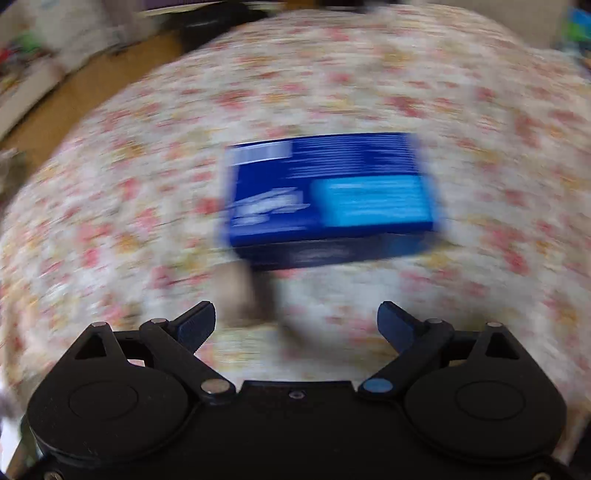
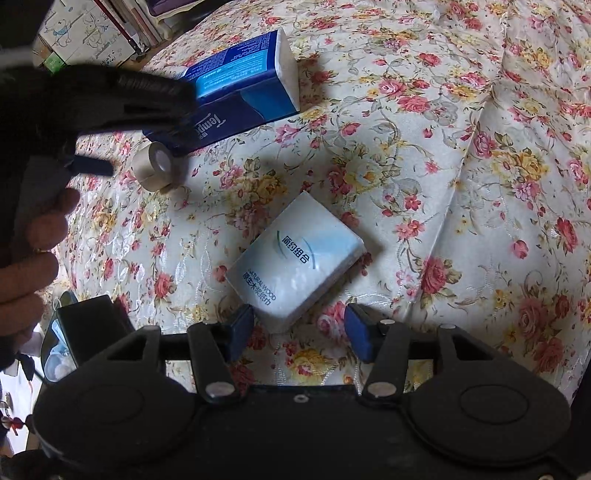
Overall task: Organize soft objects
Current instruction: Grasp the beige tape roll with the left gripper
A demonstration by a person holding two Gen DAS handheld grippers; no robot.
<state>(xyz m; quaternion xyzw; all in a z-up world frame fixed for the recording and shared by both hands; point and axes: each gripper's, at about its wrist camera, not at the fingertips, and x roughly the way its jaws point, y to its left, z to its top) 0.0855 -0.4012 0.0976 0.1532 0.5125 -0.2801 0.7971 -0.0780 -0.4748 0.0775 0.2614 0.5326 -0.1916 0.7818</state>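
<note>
A blue tissue pack (image 1: pixel 328 195) lies on the floral bedspread (image 1: pixel 369 74); the left wrist view is motion-blurred. My left gripper (image 1: pixel 295 325) is open and empty, just short of the pack. A beige tape roll (image 1: pixel 236 295) lies between them. In the right wrist view the blue pack (image 2: pixel 251 77) sits far left, the tape roll (image 2: pixel 157 166) beside it, and the left gripper (image 2: pixel 110 99) hovers over them. A white tissue pack (image 2: pixel 295 258) lies just ahead of my open, empty right gripper (image 2: pixel 299 328).
The floral bedspread (image 2: pixel 443 147) has a raised fold on the right. Books and a cardboard box (image 2: pixel 85 33) stand beyond the bed's far left edge. A wooden floor (image 1: pixel 92 92) shows at left.
</note>
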